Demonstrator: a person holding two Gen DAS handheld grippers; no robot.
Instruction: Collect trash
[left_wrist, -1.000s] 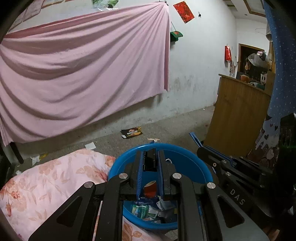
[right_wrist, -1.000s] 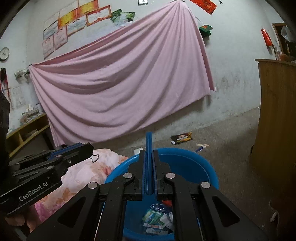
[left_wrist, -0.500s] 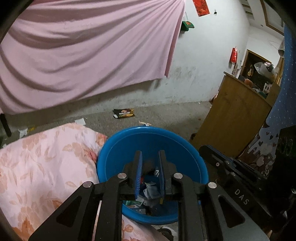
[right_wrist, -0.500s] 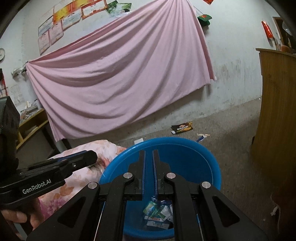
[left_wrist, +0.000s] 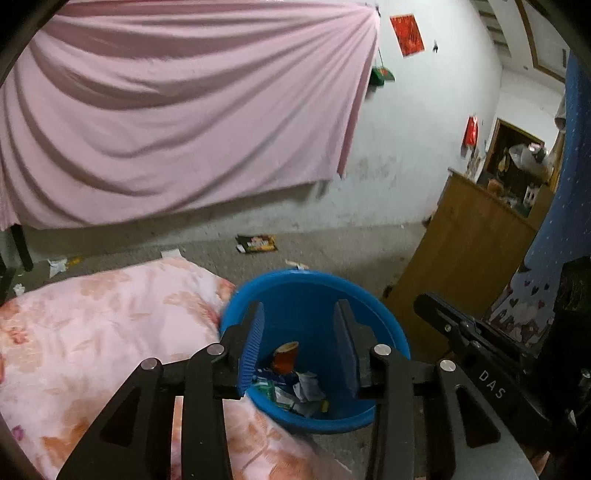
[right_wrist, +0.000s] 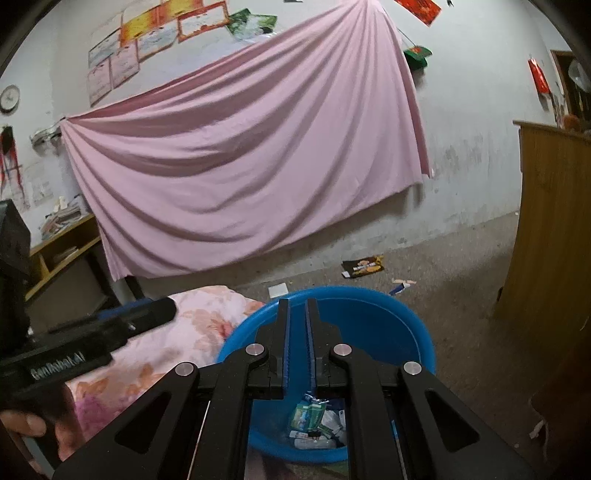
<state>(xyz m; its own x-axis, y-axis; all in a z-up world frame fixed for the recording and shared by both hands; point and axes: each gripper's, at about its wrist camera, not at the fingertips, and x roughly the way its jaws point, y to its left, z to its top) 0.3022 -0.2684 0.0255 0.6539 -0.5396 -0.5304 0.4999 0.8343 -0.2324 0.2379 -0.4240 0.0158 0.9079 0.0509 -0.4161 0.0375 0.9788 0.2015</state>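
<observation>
Left gripper (left_wrist: 299, 347) hung over the blue basin (left_wrist: 384, 314), jaws opening w/ nothing pinched btwn them; a small orange cup (left_wrist: 285, 357) showed in the gap, down among the trash in the basin. Right gripper (right_wrist: 297, 347) was closed to a thin slit, empty, also above the basin. Wrappers (right_wrist: 317, 421) at the bottom were partly hidden by gripper frames; print unreadable. Basin sat against a floral quilt (left_wrist: 110, 325). Dark snack packet (right_wrist: 362, 266) and other scraps lay on the floor near the pink sheet (right_wrist: 240, 166). Wooden cabinet (right_wrist: 554, 236) cut off at right edge.
</observation>
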